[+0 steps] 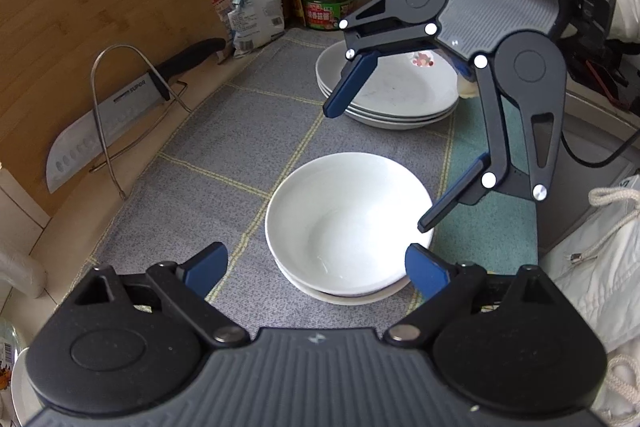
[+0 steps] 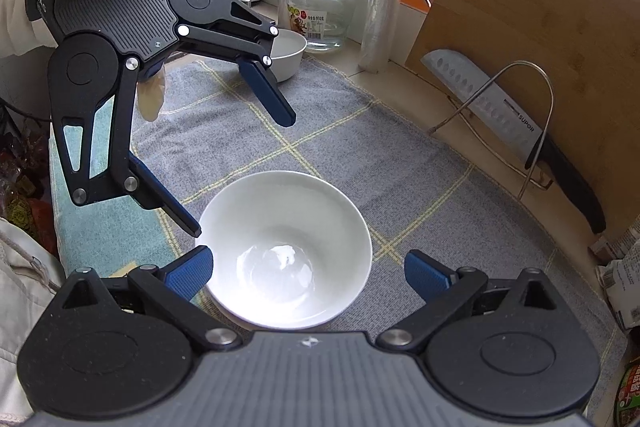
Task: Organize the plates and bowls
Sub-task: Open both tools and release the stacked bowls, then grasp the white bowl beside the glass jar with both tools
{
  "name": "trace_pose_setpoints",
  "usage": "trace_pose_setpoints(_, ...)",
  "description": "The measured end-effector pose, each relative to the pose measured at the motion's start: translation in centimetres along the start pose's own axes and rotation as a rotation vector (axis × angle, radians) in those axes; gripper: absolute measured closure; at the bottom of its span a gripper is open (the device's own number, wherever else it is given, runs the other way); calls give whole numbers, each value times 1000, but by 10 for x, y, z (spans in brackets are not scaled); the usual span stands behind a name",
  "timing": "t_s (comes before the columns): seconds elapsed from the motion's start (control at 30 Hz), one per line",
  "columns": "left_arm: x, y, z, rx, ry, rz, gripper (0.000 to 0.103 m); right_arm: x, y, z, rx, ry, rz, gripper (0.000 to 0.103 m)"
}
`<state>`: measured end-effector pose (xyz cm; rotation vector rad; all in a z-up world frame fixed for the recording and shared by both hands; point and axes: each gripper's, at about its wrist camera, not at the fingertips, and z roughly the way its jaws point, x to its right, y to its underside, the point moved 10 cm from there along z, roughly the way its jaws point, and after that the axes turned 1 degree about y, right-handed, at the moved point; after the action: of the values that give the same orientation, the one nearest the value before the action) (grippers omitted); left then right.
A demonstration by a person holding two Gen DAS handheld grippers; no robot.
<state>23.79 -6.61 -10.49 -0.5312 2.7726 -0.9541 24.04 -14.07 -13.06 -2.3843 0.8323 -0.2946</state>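
Note:
Two nested white bowls (image 1: 344, 227) stand on the grey checked cloth (image 1: 224, 147); the right wrist view shows the top bowl (image 2: 286, 251) from above. My left gripper (image 1: 316, 259) is open, its blue fingertips just short of the bowls' near rim. From the other side my right gripper (image 1: 378, 169) hangs open over the bowls, one fingertip above the rim. In its own view the right gripper (image 2: 310, 263) straddles the bowl without pressing, and the left gripper (image 2: 240, 175) stands open opposite. A stack of three white plates (image 1: 400, 99) lies behind.
A bamboo cutting board (image 1: 80, 39) leans at the wall with a cleaver (image 1: 100, 131) in a wire rack. Bottles, a packet and a green tin (image 1: 326, 5) crowd the back. Another white bowl (image 2: 286, 55) and a glass jar (image 2: 320, 15) stand near the window.

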Motion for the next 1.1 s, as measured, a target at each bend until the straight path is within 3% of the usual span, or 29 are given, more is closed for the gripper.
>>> trace_pose_setpoints(0.23, -28, 23, -42, 88, -80, -148, 5, -2, -27, 2, 33, 62, 20, 0)
trace_pose_setpoints(0.53, -98, 111, -97, 90, -128, -163, 4, -42, -90, 43, -4, 174, 65, 0)
trace_pose_setpoints(0.73, -160, 157, -124, 97, -200, -313, 5, -83, -135, 81, -18, 206, 78, 0)
trace_pose_setpoints(0.9, -186, 173, -123, 89, -200, -270, 4, -105, -162, 107, -23, 170, 48, 0)
trace_pose_setpoints(1.1, -203, 190, -104, 21, -176, -203, 4, -101, -181, 135, -51, 158, 49, 0)
